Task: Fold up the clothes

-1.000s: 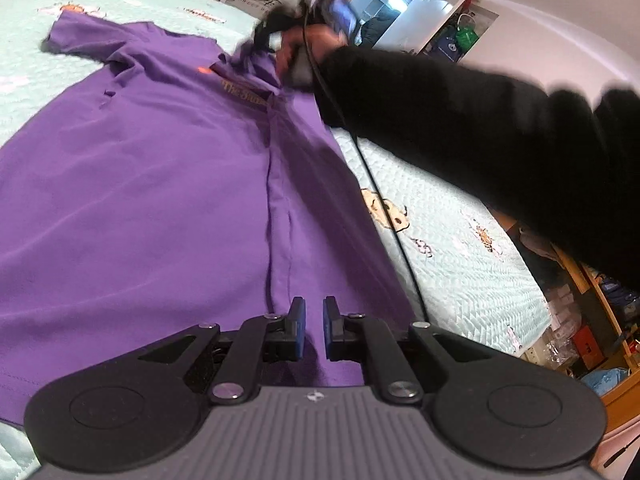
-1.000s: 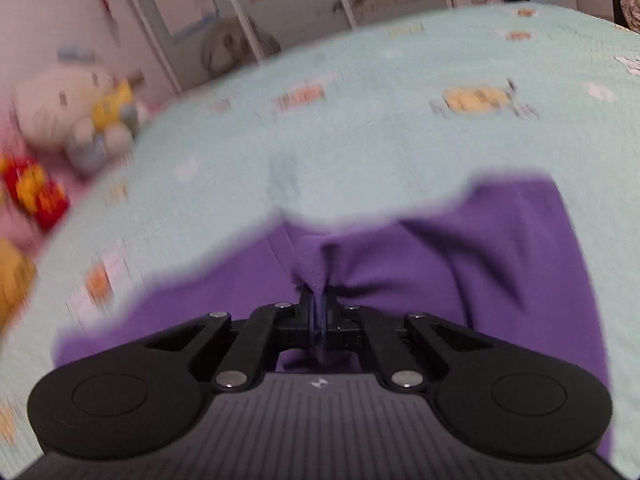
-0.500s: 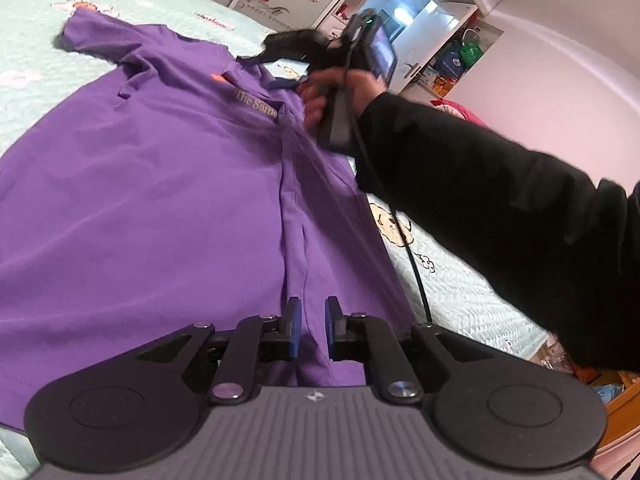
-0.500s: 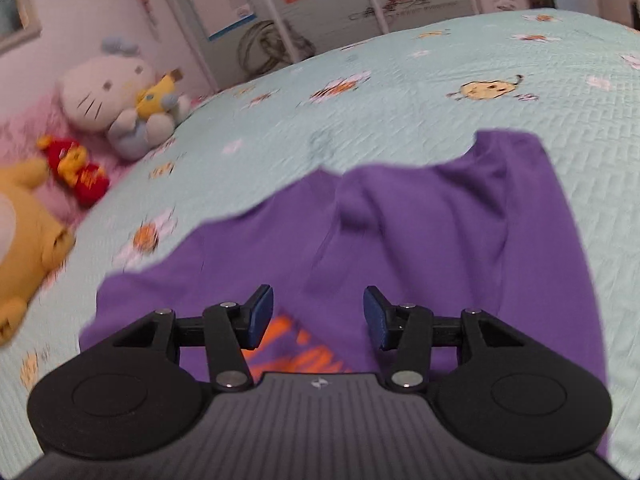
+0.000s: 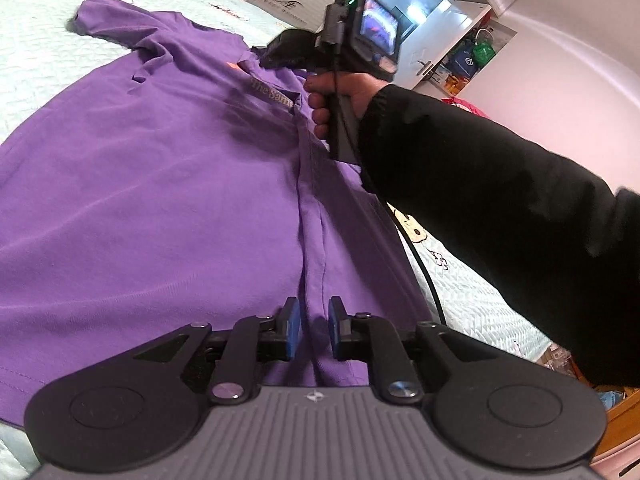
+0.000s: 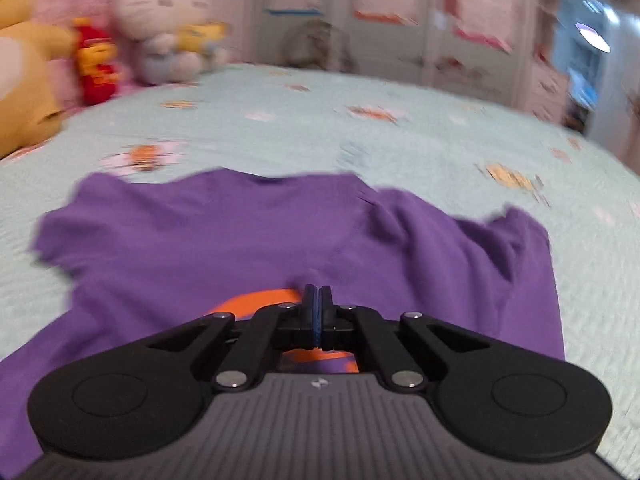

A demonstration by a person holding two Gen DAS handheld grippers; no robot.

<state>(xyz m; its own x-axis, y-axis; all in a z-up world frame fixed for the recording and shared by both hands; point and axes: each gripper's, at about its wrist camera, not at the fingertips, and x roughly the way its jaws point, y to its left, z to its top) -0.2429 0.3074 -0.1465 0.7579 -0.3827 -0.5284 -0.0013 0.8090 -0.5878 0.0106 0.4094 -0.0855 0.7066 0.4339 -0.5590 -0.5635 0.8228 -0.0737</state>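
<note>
I'm seeing the purple shirt (image 5: 152, 184) lying spread out on the bed (image 5: 32, 52), which has a pale green quilted cover with small cartoon prints. One side of it is lying folded over, making a long crease down the body.

My left tongs (image 5: 314, 326) are sitting partly parted over that fold near the hem, blue pads with a narrow gap, a fold of purple cloth showing between them; I cannot tell if they are touching it. Nothing is being gripped there as far as I'm seeing.

My right hand (image 5: 340, 92) is holding the other tool up near the collar end, above the printed lettering (image 5: 272, 94). From the right wrist view the right tongs (image 6: 318, 312) are pressed fully together, pads meeting, no cloth visibly caught between them. They are hovering over the shirt (image 6: 248, 240), just above an orange print (image 6: 260, 302).

That view is blurring a lot. Plush toys (image 6: 160, 28) are sitting at the far edge of the bed (image 6: 360, 136), with white cabinets (image 6: 400, 12) behind.
</note>
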